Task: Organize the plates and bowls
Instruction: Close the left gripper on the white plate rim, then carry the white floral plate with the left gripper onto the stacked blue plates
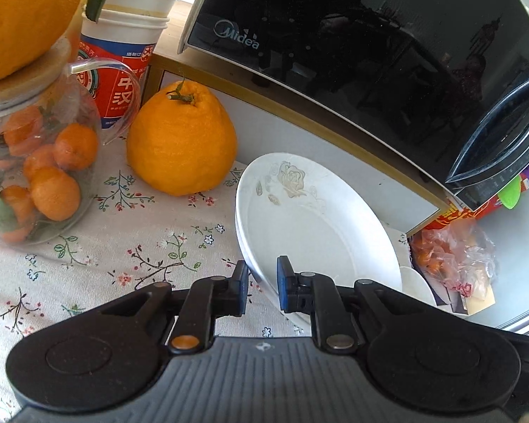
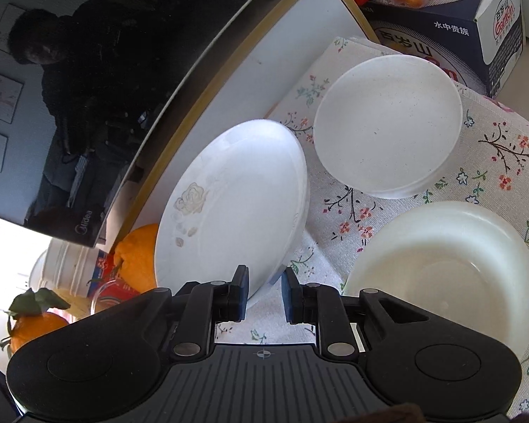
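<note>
Left wrist view: left gripper (image 1: pixel 261 283) fingers clamped plate (image 1: pixel 314 218) rim | right gripper (image 2: pixel 263 290) fingers clamped opposite rim (image 2: pixel 229 204) | glazed, slippery, breakable; best held by rim.

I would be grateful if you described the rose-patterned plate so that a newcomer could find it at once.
Start at the black Midea microwave on its white shelf. Below it, on the floral tablecloth, right of the big orange citrus, sits the white plate. Unlike the plain white bowls nearby, it bears a faint gold rose.
</note>
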Tool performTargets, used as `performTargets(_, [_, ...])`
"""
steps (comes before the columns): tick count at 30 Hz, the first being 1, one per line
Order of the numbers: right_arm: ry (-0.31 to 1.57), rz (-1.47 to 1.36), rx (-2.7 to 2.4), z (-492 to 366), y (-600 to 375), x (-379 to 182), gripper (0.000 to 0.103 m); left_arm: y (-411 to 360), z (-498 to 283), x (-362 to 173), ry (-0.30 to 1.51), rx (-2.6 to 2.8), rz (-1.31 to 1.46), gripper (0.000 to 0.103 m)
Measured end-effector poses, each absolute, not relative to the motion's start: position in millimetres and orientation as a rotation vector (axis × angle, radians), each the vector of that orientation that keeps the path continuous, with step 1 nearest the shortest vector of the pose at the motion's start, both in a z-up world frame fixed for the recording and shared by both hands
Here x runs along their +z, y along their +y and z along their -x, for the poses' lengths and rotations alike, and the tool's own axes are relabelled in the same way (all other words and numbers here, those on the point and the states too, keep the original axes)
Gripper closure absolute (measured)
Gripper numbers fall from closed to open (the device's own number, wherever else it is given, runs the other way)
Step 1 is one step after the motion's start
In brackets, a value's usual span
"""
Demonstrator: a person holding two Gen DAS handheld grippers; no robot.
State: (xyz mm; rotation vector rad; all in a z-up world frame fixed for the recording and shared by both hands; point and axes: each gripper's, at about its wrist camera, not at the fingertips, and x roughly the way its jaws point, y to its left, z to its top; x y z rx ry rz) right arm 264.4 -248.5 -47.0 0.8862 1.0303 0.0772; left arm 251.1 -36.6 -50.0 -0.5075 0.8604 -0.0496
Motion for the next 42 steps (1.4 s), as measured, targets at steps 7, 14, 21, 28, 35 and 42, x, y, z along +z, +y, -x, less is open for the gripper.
performTargets(7, [1.021,-0.876,0.136,-242,-247,-30,0.083,-30,-224,-31,0.839,-0.024,0.525,0.089])
performTargets(14, [1.012,-0.846,0.213,-213,-242,-7,0.083,-20,-191,-9,0.804,0.001,0.531,0.089])
performTargets(21, [1.008,-0.778,0.326,-182,-226,14,0.083,1,-147,4,0.762,0.04,0.569,0.089])
performTargets(28, [1.028,-0.703,0.425,-155,-200,23,0.083,26,-105,5,0.734,0.109,0.619,0.089])
performTargets(35, [1.061,-0.65,0.514,-127,-179,26,0.083,46,-63,4,0.709,0.169,0.655,0.089])
performTargets(42, [1.104,-0.593,0.581,-98,-168,21,0.083,61,-25,-6,0.717,0.215,0.696,0.089])
